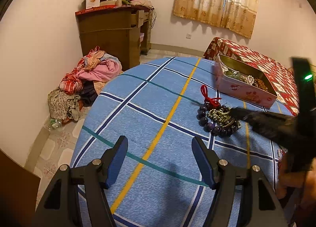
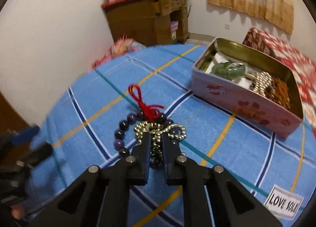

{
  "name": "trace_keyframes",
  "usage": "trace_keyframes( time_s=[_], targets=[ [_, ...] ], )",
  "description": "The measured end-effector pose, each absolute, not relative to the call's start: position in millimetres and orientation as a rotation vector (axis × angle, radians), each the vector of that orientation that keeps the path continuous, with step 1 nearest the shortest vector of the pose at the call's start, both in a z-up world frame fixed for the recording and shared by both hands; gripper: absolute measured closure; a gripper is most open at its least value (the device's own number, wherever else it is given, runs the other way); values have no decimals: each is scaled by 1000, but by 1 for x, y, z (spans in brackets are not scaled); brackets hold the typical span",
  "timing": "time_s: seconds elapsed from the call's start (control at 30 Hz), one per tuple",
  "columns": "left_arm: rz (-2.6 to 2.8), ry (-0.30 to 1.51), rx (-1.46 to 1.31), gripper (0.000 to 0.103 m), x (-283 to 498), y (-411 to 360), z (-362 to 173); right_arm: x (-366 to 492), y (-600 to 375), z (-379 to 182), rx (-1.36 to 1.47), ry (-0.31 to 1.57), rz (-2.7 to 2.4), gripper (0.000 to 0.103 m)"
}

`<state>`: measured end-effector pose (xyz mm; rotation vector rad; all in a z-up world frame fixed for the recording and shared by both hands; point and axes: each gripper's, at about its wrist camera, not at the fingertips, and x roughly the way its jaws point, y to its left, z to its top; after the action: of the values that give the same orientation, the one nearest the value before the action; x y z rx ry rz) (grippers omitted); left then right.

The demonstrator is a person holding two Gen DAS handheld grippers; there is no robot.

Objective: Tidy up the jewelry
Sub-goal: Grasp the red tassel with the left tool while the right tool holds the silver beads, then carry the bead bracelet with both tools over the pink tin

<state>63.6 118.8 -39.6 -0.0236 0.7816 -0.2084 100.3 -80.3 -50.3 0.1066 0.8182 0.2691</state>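
Note:
A purple bead bracelet (image 1: 205,120) with a red cord (image 1: 207,96) lies on the blue checked cloth, with a silver bead chain (image 1: 219,115) piled on it. My right gripper (image 2: 156,138) is closed on the silver chain (image 2: 156,130), with the purple bracelet (image 2: 123,130) under and around it. It enters the left wrist view from the right (image 1: 237,113), blurred. My left gripper (image 1: 160,144) is open and empty above the cloth, left of the jewelry. A pink tin (image 1: 243,91) behind holds pearls and other jewelry; it also shows in the right wrist view (image 2: 237,98).
A red patterned box (image 1: 256,59) stands behind the tin. A brown cabinet (image 1: 112,35) and a pile of clothes (image 1: 88,80) sit on the floor beyond the bed's far edge. A label (image 2: 284,204) lies on the cloth at the near right.

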Motion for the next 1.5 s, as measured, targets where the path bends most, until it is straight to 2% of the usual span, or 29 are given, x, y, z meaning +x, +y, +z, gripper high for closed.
trace_keyframes(
  time_s=[0.43, 0.87, 0.93, 0.97, 1.0, 1.17, 1.5],
  targets=[
    [-305, 771, -17, 36, 79, 97, -33, 40, -120, 36, 275, 591, 289, 90],
    [-470, 815, -50, 36, 168, 27, -49, 29, -139, 24, 360, 595, 290, 90],
    [-496, 827, -24, 59, 173, 16, -54, 27, -143, 21, 369, 601, 284, 90],
    [-504, 846, -12, 87, 175, 13, -57, 27, -145, 20, 374, 604, 281, 90],
    [-507, 868, -8, 96, 176, 11, -60, 26, -147, 19, 380, 605, 279, 90],
    [-547, 867, -60, 99, 173, 17, -56, 25, -155, 17, 411, 601, 266, 90],
    [-613, 631, -144, 99, 120, 52, 40, 6, -159, 41, 429, 532, 268, 90]
  ],
)
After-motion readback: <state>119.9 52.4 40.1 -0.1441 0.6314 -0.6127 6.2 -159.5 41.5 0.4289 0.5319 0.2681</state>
